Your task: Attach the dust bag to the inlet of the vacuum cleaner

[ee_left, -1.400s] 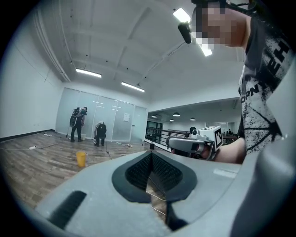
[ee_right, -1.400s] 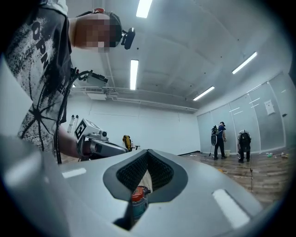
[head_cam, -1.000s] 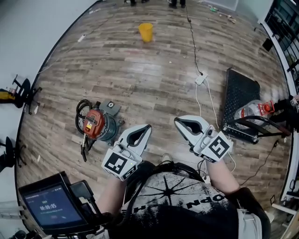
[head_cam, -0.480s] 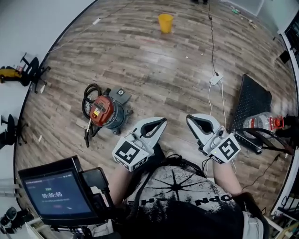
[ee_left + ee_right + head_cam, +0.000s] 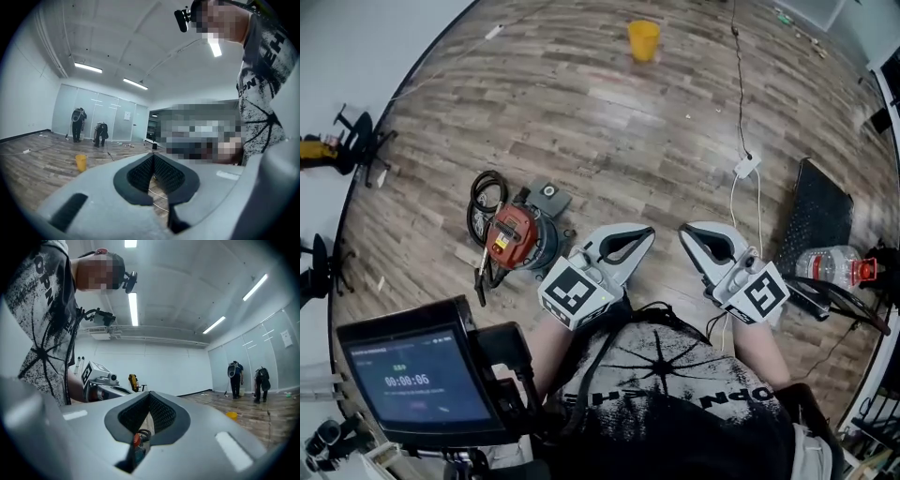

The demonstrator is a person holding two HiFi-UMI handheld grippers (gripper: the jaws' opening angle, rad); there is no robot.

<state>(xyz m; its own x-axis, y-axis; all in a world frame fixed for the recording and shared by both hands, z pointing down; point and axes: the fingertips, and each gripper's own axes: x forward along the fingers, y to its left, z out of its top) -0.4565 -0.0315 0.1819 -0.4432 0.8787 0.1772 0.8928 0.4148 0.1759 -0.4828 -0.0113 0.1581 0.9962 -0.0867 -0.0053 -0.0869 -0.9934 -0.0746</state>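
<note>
The vacuum cleaner, a red and teal canister with a black hose coiled beside it, lies on the wooden floor at the left of the head view. A grey square part lies just behind it. I cannot make out a dust bag. My left gripper is held in the air to the right of the vacuum, shut and holding nothing. My right gripper is close beside it, also shut and holding nothing. In the right gripper view the vacuum shows through the slot below the closed pads.
A yellow bucket stands far across the floor. A white power strip with its cable lies at the right, near a black mat and a water bottle. A timer screen sits low left. Two people stand by the far glass wall.
The head view has shifted: the vacuum and bucket now sit further right. Both grippers, still shut, have risen in the picture and drawn closer together.
</note>
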